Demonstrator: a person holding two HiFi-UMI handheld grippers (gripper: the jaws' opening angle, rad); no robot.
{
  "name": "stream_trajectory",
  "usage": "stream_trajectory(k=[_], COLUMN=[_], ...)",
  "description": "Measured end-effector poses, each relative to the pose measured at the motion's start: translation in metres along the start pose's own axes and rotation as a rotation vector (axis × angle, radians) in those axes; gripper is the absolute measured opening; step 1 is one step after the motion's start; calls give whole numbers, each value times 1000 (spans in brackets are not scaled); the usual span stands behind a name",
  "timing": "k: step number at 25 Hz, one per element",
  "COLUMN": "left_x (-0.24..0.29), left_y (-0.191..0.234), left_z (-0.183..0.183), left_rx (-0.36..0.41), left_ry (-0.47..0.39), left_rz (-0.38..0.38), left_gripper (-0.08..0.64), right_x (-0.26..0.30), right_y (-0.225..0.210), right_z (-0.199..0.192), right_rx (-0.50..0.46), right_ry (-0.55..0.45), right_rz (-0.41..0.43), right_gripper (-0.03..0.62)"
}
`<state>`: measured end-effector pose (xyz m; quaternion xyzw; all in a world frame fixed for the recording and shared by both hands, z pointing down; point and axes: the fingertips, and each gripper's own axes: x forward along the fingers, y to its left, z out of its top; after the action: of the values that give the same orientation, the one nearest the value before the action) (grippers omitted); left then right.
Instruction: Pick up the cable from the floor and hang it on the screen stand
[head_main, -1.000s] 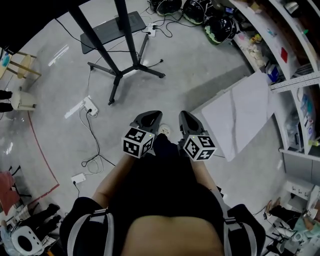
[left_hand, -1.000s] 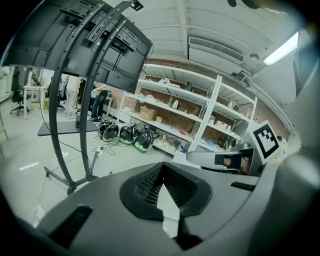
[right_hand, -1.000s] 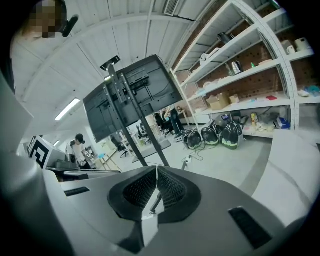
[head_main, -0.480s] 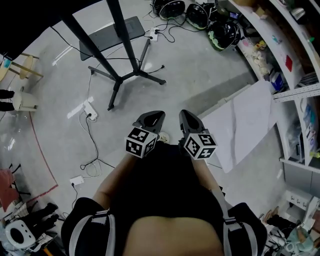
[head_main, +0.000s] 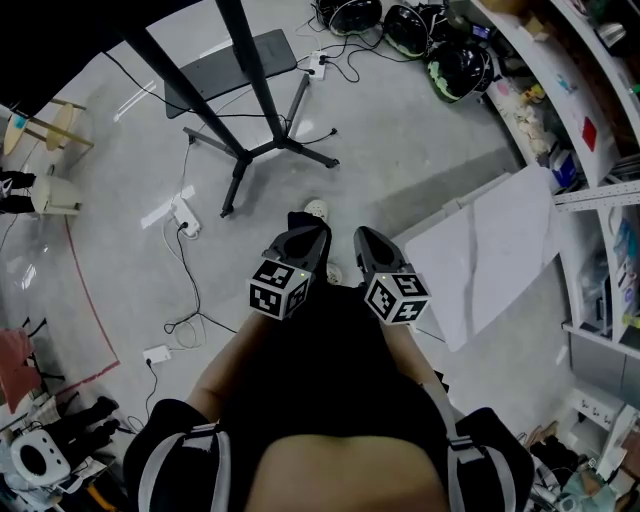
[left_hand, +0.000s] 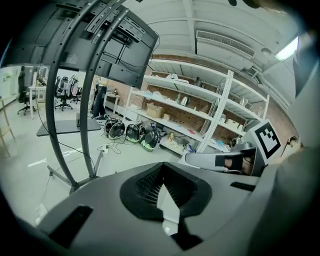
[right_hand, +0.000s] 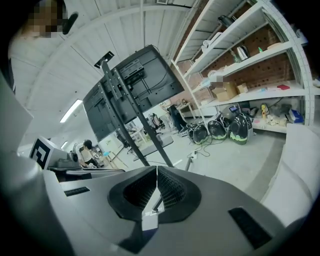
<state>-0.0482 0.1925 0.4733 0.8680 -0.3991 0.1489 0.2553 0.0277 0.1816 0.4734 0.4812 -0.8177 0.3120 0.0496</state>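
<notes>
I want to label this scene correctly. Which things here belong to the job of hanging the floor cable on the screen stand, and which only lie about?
Job in hand:
cable on the floor; screen stand; left gripper and right gripper, fingers shut, both empty.

Just lying about:
helmets; white board; shelves; stool.

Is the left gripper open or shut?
Shut: in the left gripper view, the left gripper has its fingers touching at the tips, nothing between them.

The black metal screen stand (head_main: 257, 75) runs off the head view's top edge; the person's torso (head_main: 330, 400) hides the floor (head_main: 400, 130) beneath.
</notes>
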Motion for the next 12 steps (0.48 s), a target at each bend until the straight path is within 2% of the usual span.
stream_trajectory(k=[6,12], left_x=[29,69], left_y=[6,21], left_z=[16,50], left_rx=[0,18], left_ry=[15,24], left_rz=[-25,-53], left_gripper=[8,8], right_x=[10,41], right_y=[-30,-58], right_z=[11,44], right_rx=[48,58], right_ry=[-11,-14], right_rz=[-55,-76], right_gripper=[25,25])
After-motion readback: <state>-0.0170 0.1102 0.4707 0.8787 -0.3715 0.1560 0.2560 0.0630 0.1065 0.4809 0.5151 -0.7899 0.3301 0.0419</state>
